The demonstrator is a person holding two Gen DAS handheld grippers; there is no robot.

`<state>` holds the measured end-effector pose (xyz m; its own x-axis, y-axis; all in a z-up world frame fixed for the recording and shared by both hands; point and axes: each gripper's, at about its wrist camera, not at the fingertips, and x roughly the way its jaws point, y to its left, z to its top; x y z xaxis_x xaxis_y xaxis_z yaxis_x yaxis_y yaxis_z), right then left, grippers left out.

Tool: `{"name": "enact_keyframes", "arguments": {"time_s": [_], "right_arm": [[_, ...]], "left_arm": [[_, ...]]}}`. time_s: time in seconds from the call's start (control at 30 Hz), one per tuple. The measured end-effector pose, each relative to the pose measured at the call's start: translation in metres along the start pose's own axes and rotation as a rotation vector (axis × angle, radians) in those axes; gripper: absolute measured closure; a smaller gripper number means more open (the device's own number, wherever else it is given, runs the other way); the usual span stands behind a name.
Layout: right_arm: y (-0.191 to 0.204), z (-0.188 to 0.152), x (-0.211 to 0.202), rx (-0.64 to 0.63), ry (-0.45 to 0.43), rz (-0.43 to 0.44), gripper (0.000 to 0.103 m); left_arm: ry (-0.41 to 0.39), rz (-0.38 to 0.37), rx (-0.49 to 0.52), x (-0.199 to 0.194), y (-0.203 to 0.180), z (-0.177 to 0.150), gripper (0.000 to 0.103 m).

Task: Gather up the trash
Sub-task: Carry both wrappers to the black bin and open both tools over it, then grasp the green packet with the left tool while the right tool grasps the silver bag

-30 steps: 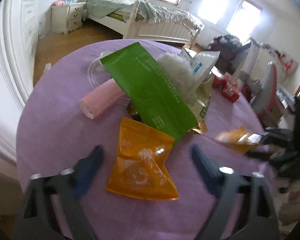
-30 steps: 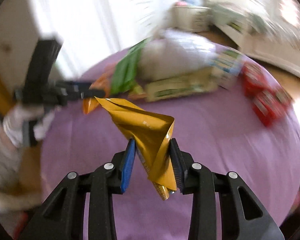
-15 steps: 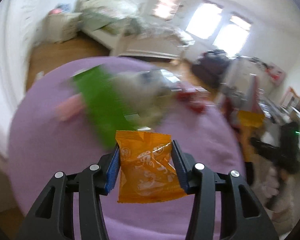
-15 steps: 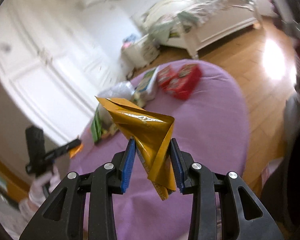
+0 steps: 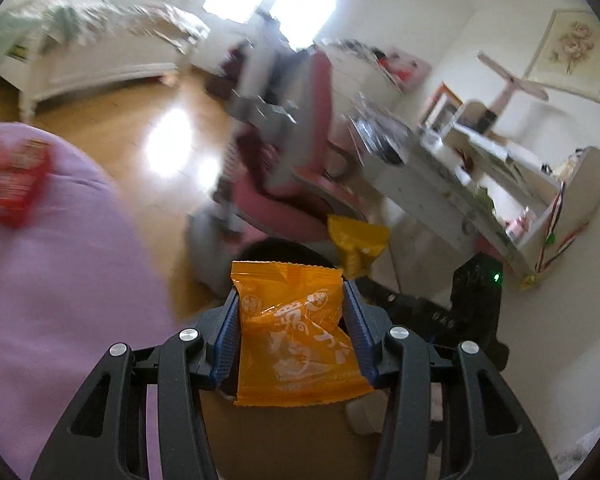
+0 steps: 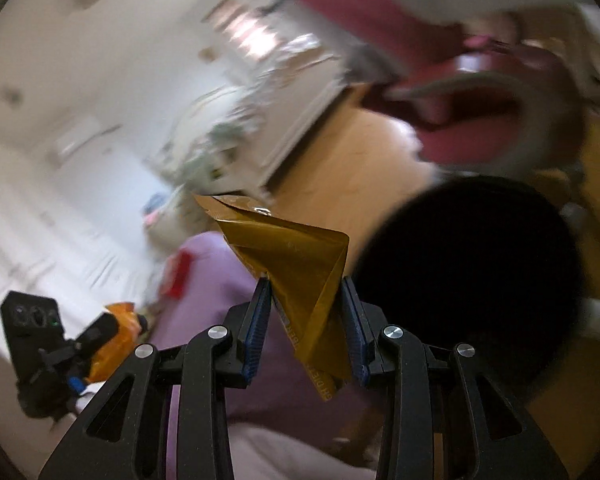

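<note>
Black bin (image 6: pixel 468 276) fills only the right gripper (image 6: pixel 305 320) view.

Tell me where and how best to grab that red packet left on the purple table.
The red packet lies flat near the edge of the purple table, though blurred. Probably come from above and pinch one free edge, since nothing lies on it. Both grippers are full, so first drop a wrapper.

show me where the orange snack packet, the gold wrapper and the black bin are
orange snack packet (image 5: pixel 296 332), left wrist view, middle of its printed face.
gold wrapper (image 6: pixel 300 276), right wrist view, its creased centre.
black bin (image 6: pixel 468 276), right wrist view, its dark opening.
</note>
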<state>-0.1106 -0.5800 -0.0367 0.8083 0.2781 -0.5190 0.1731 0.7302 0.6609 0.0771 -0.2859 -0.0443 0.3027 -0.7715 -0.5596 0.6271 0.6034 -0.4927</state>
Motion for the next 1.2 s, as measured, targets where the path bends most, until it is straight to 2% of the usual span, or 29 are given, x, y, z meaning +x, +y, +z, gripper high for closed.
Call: {"name": "enact_keyframes", "arguments": {"time_s": [0.17,0.37,0.43,0.5,0.57,0.63,0.67,0.7,0.9,1.0,1.13,1.2], "right_arm": [[-0.060,-0.012,-0.001,0.114,-0.002,-0.080,0.067],[-0.074,-0.020,0.009,0.156,0.010,-0.102,0.067],[-0.074,-0.018,0.027,0.164,0.016,-0.107,0.066],[-0.076,-0.020,0.029,0.175,0.027,-0.110,0.061],[-0.075,-0.018,0.032,0.189,0.036,-0.120,0.049],[-0.078,-0.014,0.035,0.196,0.029,-0.132,0.040],[-0.077,-0.014,0.034,0.194,0.022,-0.140,0.038],[-0.077,-0.013,0.032,0.192,0.018,-0.142,0.038],[-0.058,-0.008,0.026,0.157,0.006,-0.140,0.038],[-0.033,-0.007,0.029,0.106,0.017,-0.125,0.038],[0.021,-0.004,0.042,-0.004,0.050,-0.080,0.038],[0.051,-0.003,0.053,-0.066,0.073,-0.054,0.031]], "left_arm": [[0.096,-0.033,0.046,0.078,-0.019,-0.002,0.055],[0.166,-0.025,0.071,0.125,-0.027,-0.005,0.054],[0.182,-0.019,0.079,0.132,-0.028,-0.007,0.054],[0.195,-0.005,0.090,0.138,-0.026,-0.009,0.052],[0.213,0.011,0.094,0.144,-0.025,-0.011,0.052],[0.224,0.039,0.090,0.141,-0.024,-0.010,0.039],[0.212,0.050,0.087,0.139,-0.024,-0.009,0.027],[0.190,0.055,0.085,0.133,-0.023,-0.008,0.022],[0.117,0.038,0.076,0.091,-0.027,-0.001,0.022],[0.066,0.032,0.077,0.058,-0.029,0.001,0.022],[-0.034,0.062,0.056,-0.003,-0.018,0.001,0.022],[-0.081,0.090,0.030,-0.031,-0.004,0.000,0.022]]}}
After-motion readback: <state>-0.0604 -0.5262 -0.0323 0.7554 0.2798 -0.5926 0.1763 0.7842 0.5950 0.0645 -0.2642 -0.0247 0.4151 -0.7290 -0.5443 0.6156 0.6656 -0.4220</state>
